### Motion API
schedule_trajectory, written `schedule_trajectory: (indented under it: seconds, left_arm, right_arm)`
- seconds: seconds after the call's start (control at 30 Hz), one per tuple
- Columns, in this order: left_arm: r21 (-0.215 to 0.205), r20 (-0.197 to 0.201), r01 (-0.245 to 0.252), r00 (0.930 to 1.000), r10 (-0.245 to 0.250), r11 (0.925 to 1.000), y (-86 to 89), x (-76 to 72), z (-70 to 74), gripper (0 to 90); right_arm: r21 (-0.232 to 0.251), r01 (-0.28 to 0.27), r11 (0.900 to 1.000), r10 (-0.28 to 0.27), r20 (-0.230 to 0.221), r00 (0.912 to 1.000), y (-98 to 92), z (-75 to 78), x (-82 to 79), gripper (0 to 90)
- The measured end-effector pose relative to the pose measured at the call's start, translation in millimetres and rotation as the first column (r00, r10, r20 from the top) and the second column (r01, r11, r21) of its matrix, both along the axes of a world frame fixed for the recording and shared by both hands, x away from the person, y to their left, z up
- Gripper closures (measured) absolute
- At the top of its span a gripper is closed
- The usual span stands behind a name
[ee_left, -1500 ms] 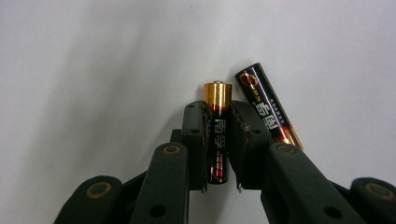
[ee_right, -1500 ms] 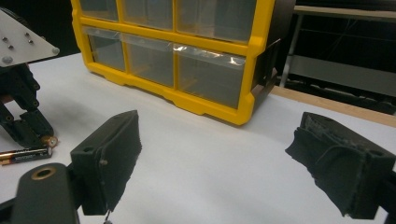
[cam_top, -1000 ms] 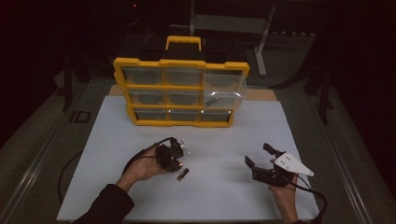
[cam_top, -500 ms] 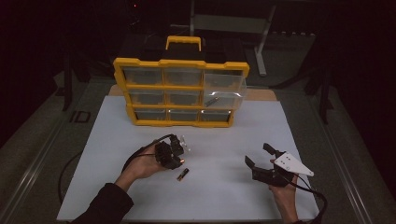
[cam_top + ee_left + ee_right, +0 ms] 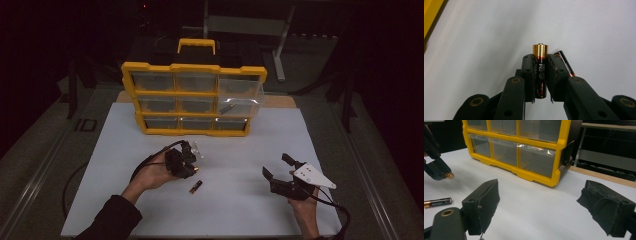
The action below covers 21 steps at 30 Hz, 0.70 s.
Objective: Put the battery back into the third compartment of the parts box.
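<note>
— Holding one battery (image 5: 540,67) between its jaws, the left gripper (image 5: 186,159) is nearly closed, pads pressed on the battery's sides, gold tip poking out in front. It hangs just above the white mat (image 5: 240,200), in front of the yellow drawer cabinet (image 5: 192,100).

— And the right gripper (image 5: 280,172)?

— Jaws spread wide, nothing between them, parked over the mat well to the right of the other one.

— What could go wrong from here?

— My guess: the battery sits lengthwise along the pads, so a round, smooth body could slide forward or roll out if the hand tilts down or the squeeze eases. The one pulled-out drawer (image 5: 239,95), top right, looks like the likely target; its opening is narrow, and a long battery coming in slantwise might catch the clear front wall and be knocked loose.

— Anything underneath to worry about?

— A second battery (image 5: 195,187) lies loose on the mat just beside the left gripper. A low swing could nudge it rolling.

— So the counts?

— Two batteries: one gripped, one lying. Two grippers. One cabinet with nine clear drawers, three rows of three, one of them pulled out with something small inside that I can't make out.
</note>
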State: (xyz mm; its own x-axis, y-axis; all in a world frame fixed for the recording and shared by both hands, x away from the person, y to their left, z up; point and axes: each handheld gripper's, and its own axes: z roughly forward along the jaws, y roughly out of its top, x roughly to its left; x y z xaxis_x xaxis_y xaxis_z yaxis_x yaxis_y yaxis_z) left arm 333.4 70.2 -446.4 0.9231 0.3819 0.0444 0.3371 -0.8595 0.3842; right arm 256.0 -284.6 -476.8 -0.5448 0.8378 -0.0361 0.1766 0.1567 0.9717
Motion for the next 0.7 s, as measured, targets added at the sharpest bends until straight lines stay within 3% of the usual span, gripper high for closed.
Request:
schedule_trajectory:
  seconds: [0.7]
  left_arm:
    - [-0.073,0.031,-0.013,0.9994,0.015,0.9973,3.7,2.2,21.3,78.0]
  right_arm:
    - [0.002,0.0,1.0,0.0,0.0,1.0,0.1,0.1,-0.2,14.0]
